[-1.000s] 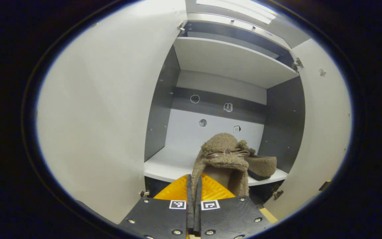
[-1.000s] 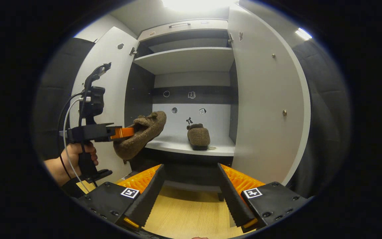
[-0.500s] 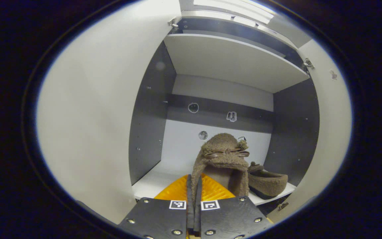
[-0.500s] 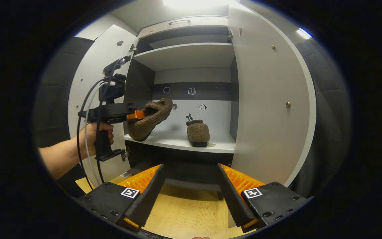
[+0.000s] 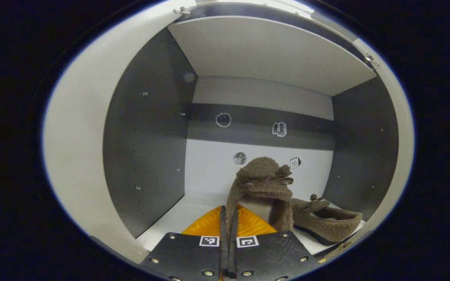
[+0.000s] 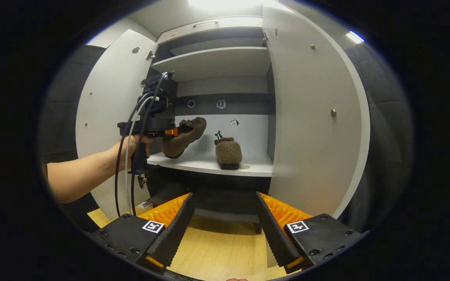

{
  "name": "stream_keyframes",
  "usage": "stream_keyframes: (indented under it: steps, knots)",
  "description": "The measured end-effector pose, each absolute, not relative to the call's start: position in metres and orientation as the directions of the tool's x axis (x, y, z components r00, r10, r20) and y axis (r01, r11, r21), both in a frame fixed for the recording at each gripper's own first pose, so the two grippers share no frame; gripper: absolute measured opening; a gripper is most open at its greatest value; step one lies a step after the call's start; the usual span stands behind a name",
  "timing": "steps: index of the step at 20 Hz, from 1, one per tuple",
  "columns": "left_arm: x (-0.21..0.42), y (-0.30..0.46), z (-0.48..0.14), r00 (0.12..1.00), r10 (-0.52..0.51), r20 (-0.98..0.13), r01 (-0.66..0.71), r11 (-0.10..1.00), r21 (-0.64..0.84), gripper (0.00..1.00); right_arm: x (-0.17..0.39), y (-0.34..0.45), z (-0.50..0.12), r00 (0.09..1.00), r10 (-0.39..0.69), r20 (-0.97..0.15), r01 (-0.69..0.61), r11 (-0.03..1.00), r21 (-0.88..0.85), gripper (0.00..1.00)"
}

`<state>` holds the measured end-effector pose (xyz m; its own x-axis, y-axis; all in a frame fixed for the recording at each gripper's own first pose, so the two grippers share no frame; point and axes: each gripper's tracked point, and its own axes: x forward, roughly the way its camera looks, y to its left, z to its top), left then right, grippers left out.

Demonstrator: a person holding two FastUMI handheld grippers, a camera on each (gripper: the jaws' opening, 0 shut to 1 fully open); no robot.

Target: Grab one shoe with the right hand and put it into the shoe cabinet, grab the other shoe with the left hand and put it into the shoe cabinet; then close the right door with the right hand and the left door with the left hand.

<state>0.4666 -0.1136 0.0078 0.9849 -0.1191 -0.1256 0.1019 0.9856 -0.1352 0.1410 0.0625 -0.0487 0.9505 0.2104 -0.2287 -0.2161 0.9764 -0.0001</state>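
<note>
In the left gripper view, the left claw (image 5: 228,218) is sitting at the bottom centre of the frame with its two fingers pressed together on the heel edge of a fuzzy brown shoe (image 5: 262,187), which is rising toe-up into the middle of the picture, a small bow showing across its top. The held shoe is hanging inside the shoe cabinet (image 5: 147,128), above the pale lower shelf (image 5: 170,222). The other shoe (image 5: 322,222) is lying on that shelf at the lower right of the frame, just beside the held one. In the right gripper view, the right claw (image 6: 225,230) is standing wide open at the bottom of the frame, gripping nothing, over a wooden floor (image 6: 217,253). Farther off, left of centre, a hand (image 6: 131,146) is holding the left claw level, with the held shoe tilting toe-up over the shelf's left part and the other shoe resting near the shelf's middle. The left door (image 6: 108,113) and right door (image 6: 311,117) are both standing open at either side of the cabinet.
</note>
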Motion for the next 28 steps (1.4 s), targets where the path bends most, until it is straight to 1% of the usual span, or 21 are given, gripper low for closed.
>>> stream_keyframes:
  steps: [1, 2, 3, 4, 5, 7, 10, 11, 12, 13, 14, 16, 17, 21, 25, 26, 27, 28]
  knots:
    - [0.469, -0.116, -0.001, 0.982, -0.115, -0.148, 0.099, 0.989, -0.114, 0.07, 0.141, 0.062, -0.048, 0.952, 0.208, -0.226, -0.213, 0.977, 0.002, 0.98]
    - [0.468, -0.119, -0.008, 0.977, -0.114, -0.178, 0.099, 0.991, -0.092, 0.01, 0.141, 0.062, -0.048, 0.952, 0.207, -0.224, -0.211, 0.977, 0.006, 0.98]
    - [0.468, -0.123, -0.01, 0.976, -0.119, -0.184, 0.107, 0.992, -0.072, 0.04, 0.142, 0.062, -0.048, 0.953, 0.207, -0.222, -0.21, 0.978, 0.007, 0.98]
    - [0.469, -0.125, -0.001, 0.98, -0.123, -0.155, 0.115, 0.992, -0.06, 0.08, 0.142, 0.062, -0.048, 0.953, 0.207, -0.221, -0.21, 0.978, 0.008, 0.98]
    - [0.467, -0.126, 0.01, 0.984, -0.126, -0.124, 0.121, 0.992, -0.047, 0.14, 0.142, 0.063, -0.048, 0.954, 0.206, -0.219, -0.21, 0.978, 0.009, 0.98]
    - [0.468, -0.132, 0.023, 0.986, -0.14, -0.088, 0.139, 0.99, -0.016, 0.38, 0.141, 0.064, -0.046, 0.954, 0.209, -0.216, -0.21, 0.978, 0.016, 0.98]
    - [0.453, -0.127, 0.041, 0.991, -0.13, -0.038, 0.131, 0.991, 0.034, 0.74, 0.14, 0.065, -0.04, 0.956, 0.211, -0.205, -0.212, 0.977, 0.019, 0.98]
    - [0.446, -0.126, 0.047, 0.991, -0.13, -0.022, 0.13, 0.991, 0.032, 0.8, 0.137, 0.066, -0.037, 0.957, 0.212, -0.196, -0.213, 0.977, 0.016, 0.98]
    - [0.438, -0.124, 0.053, 0.992, -0.13, -0.007, 0.13, 0.991, 0.023, 0.8, 0.135, 0.067, -0.035, 0.959, 0.212, -0.188, -0.213, 0.977, 0.013, 0.98]
    - [0.428, -0.122, 0.058, 0.991, -0.13, 0.007, 0.13, 0.991, 0.01, 0.72, 0.132, 0.067, -0.033, 0.961, 0.212, -0.177, -0.214, 0.977, 0.012, 0.98]
    - [0.416, -0.119, 0.063, 0.991, -0.134, 0.021, 0.134, 0.991, -0.002, 0.8, 0.13, 0.066, -0.031, 0.963, 0.212, -0.168, -0.213, 0.977, 0.011, 0.98]
    - [0.388, -0.112, 0.076, 0.988, -0.144, 0.049, 0.144, 0.989, -0.009, 0.8, 0.126, 0.065, -0.025, 0.965, 0.212, -0.152, -0.212, 0.977, 0.014, 0.98]
    - [0.374, -0.11, 0.083, 0.987, -0.15, 0.06, 0.151, 0.989, -0.005, 0.99, 0.124, 0.065, -0.021, 0.967, 0.21, -0.144, -0.21, 0.978, 0.013, 0.98]
    - [0.332, -0.108, 0.092, 0.981, -0.175, 0.086, 0.176, 0.984, 0.004, 1.0, 0.114, 0.065, -0.008, 0.971, 0.208, -0.116, -0.208, 0.978, 0.011, 0.98]
    - [0.282, -0.104, 0.098, 0.975, -0.205, 0.083, 0.207, 0.978, -0.014, 1.0, 0.1, 0.064, 0.006, 0.975, 0.205, -0.089, -0.206, 0.979, 0.005, 0.98]
    - [0.268, -0.101, 0.098, 0.974, -0.209, 0.085, 0.21, 0.978, -0.014, 0.94, 0.097, 0.063, 0.008, 0.975, 0.205, -0.084, -0.206, 0.979, 0.004, 0.98]
    - [0.255, -0.098, 0.099, 0.974, -0.208, 0.089, 0.21, 0.978, -0.009, 1.0, 0.094, 0.063, 0.012, 0.975, 0.206, -0.078, -0.206, 0.978, 0.003, 0.98]
    - [0.245, -0.094, 0.1, 0.975, -0.203, 0.092, 0.204, 0.979, -0.004, 0.94, 0.091, 0.062, 0.015, 0.976, 0.206, -0.074, -0.207, 0.978, 0.002, 0.98]
